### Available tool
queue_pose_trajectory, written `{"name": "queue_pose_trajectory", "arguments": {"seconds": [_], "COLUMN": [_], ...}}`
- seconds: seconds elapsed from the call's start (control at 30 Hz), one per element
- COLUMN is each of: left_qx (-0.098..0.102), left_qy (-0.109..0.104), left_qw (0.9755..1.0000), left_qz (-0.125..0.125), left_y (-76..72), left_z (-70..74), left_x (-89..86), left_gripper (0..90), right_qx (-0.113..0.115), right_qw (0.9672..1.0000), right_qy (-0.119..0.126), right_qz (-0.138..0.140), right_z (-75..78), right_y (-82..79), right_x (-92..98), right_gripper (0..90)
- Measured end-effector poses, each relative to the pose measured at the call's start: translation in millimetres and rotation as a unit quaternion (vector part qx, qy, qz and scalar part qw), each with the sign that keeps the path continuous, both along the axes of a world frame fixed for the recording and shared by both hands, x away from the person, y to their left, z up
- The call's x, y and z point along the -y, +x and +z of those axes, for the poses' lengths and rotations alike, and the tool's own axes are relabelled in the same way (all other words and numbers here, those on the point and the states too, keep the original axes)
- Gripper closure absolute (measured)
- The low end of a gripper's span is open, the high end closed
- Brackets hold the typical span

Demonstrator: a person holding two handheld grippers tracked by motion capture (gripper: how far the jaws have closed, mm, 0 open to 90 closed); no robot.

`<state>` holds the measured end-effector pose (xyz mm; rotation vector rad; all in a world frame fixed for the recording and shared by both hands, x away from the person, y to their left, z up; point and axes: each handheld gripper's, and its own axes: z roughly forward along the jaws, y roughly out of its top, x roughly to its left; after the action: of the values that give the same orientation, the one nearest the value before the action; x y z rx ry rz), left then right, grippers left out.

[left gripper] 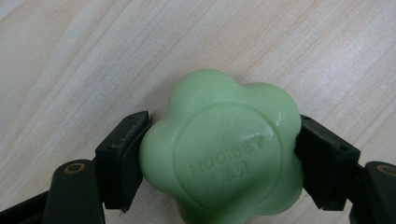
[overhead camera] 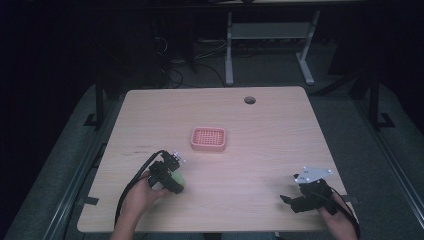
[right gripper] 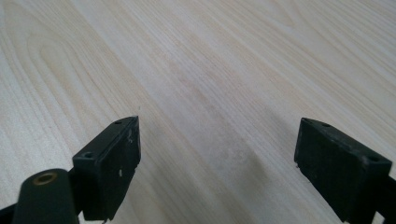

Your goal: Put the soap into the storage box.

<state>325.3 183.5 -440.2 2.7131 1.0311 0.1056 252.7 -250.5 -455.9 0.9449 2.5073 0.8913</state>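
Soap: a green flower-shaped bar point(left gripper: 222, 151) sat between my left jaws, low in the centre of the left gripper view, with raised lettering on its flat top face.
Left gripper point(overhead camera: 172, 177): my jaws were closed on the soap, one pad pressed to each side of its lobed edge; in the high view it lay at lower left of the frame, on the table point(overhead camera: 270, 150).
Right gripper point(right gripper: 217, 158): my jaws stood wide apart with nothing between them, only bare wood grain beyond; in the high view it rested at lower right of the frame.
Handling: I judged the bar light and firm, yet waxy and likely slick, so a hard squeeze could dent it or shoot it out sideways.
Hold: the pads met it across its widest span, seated in the dips between lobes as far as I could tell, which I judged the safest grip; the rounded lobes themselves would have offered less purchase.
Container: a pink soap dish point(overhead camera: 208, 139) with a slotted floor sat near the centre of the high view, up and to the right of the soap and well apart from it.
Contents: the dish looked empty, as far as I could tell from the high view.
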Motion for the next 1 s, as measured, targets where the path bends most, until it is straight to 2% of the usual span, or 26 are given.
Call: {"name": "queue_pose_trajectory", "arguments": {"seconds": [0.33,0.53,0.63,0.73,0.8,0.87,0.9,0.97,1.0], "left_qx": [0.002,0.009,0.01,0.003,0.006,-0.001,0.007,0.005,0.01], "left_qy": [-0.005,-0.006,-0.009,-0.007,-0.009,-0.009,-0.008,-0.01,-0.01], "left_qw": [1.0,0.9999,0.9999,0.9999,0.9999,0.9999,0.9999,0.9999,0.9999], "left_qz": [0.001,-0.003,-0.008,-0.015,-0.014,-0.013,-0.012,-0.01,-0.009], "left_y": [-0.3,-0.8,0.7,3.4,4.6,7.0,7.6,10.2,11.1], "left_z": [0.5,8.3,13.1,15.7,16.3,15.9,16.0,16.0,16.4], "left_x": [-1.2,1.1,3.8,7.3,9.5,10.4,10.8,9.9,9.4], "left_gripper": [25.9,26.0,26.1,26.3,26.4,26.5,26.5,26.5,26.6], "right_qx": [-0.001,0.002,0.003,0.002,0.003,0.003,0.003,0.003,0.003], "right_qw": [1.0,1.0,1.0,1.0,1.0,1.0,1.0,1.0,1.0], "right_qy": [0.001,0.0,0.001,0.003,0.003,0.005,0.006,0.006,0.007], "right_qz": [-0.001,0.001,0.002,0.001,0.001,0.0,0.0,-0.001,-0.001], "right_z": [-0.3,0.0,0.3,0.3,0.4,0.7,0.6,0.7,0.8], "right_y": [0.2,0.5,0.4,0.2,0.3,0.3,0.3,0.2,0.1], "right_x": [0.0,0.6,-0.1,-0.6,0.0,0.7,0.8,1.0,1.0], "right_gripper": [14.0,14.0,14.0,14.0,14.0,14.0,14.0,14.0,14.0]}}
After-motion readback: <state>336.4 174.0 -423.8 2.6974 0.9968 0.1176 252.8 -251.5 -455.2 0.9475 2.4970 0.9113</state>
